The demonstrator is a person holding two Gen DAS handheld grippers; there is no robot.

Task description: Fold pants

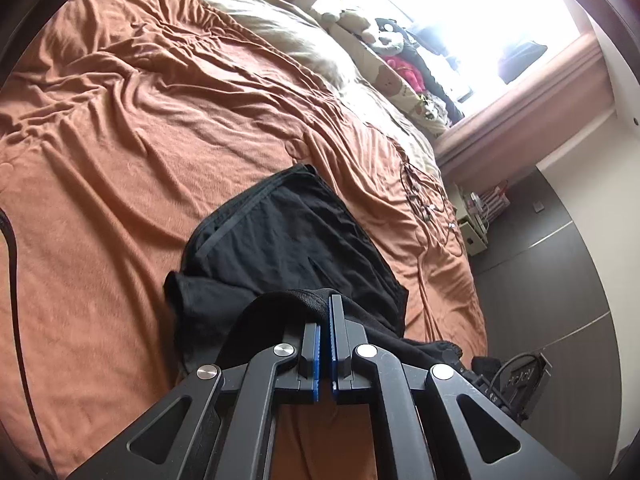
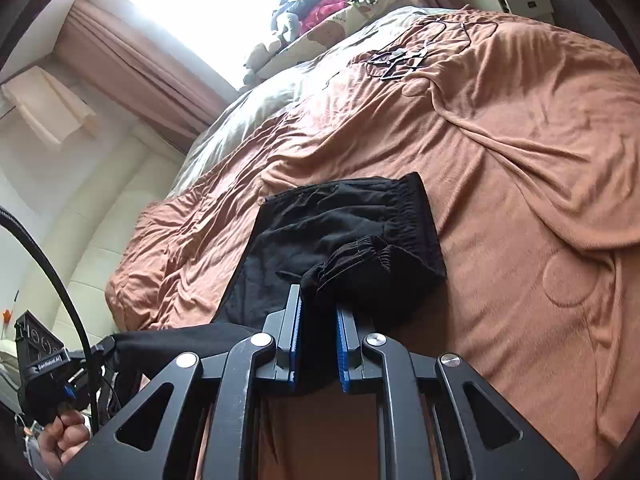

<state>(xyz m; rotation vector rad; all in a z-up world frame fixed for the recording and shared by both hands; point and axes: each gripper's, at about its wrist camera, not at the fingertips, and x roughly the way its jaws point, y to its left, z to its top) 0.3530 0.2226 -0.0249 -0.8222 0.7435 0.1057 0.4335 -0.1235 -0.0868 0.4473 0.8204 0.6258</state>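
Black pants (image 1: 288, 240) lie partly folded on the orange bed cover (image 1: 120, 140), waistband end away from me. My left gripper (image 1: 325, 312) is shut on a black fabric edge of the pants, held above the lower part of the garment. In the right wrist view the pants (image 2: 340, 216) lie on the orange cover (image 2: 520, 160) with the elastic waistband at the right. My right gripper (image 2: 318, 304) is shut on a bunched elastic cuff (image 2: 360, 256) of the pants, lifted over the folded part. The left gripper's body (image 2: 44, 364) and the hand that holds it show at the lower left.
Beige bedding (image 1: 304, 36) and stuffed toys (image 1: 372, 28) lie along the window side. A tangle of cables (image 1: 424, 196) rests on the cover near the bed's edge; it also shows in the right wrist view (image 2: 400, 58). A small drawer unit (image 1: 474, 232) stands on the dark floor.
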